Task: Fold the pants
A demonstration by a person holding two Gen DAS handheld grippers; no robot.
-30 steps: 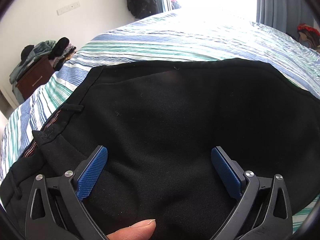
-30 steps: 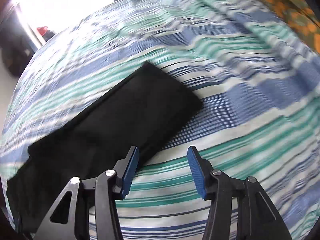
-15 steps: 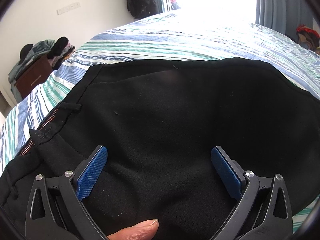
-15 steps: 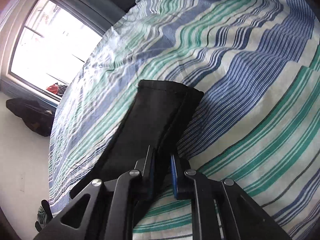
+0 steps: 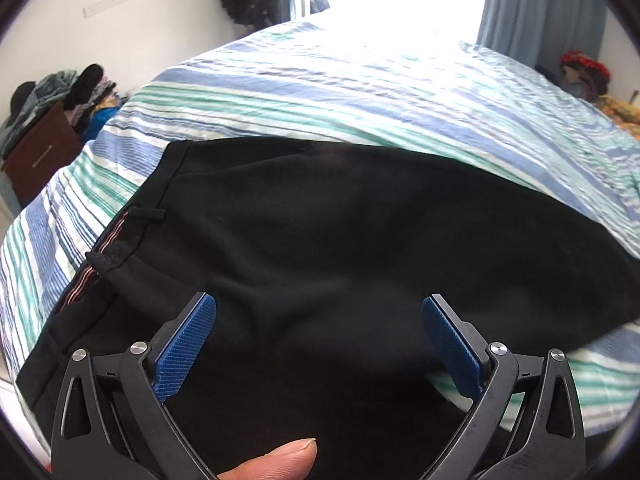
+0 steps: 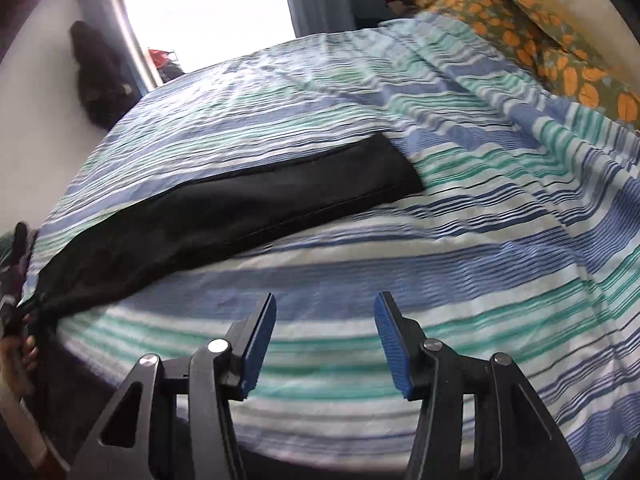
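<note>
- The striped blue, green and white bedsheet [image 6: 460, 264] is loose and rippled. If you drag the cloth across it rather than lift, the sheet will likely bunch and pull the fold crooked.
- The black fabric pants [image 5: 340, 248] lie flat on that sheet, one leg stacked on the other. The waistband end sits under your left tool; the leg hem [image 6: 384, 168] stretches off toward the orange-patterned pillow [image 6: 560, 52]. The cloth looks smooth and slippery, so a shallow pinch could catch only the top layer and split the legs apart.
- Your left gripper [image 5: 318, 344] is spread wide above the seat of the pants, clasping nothing; I cannot tell whether its pads brush the cloth.
- Your right gripper [image 6: 326, 340] is released, parted over bare sheet, well apart from the pants, so it must travel to the hem.
</note>
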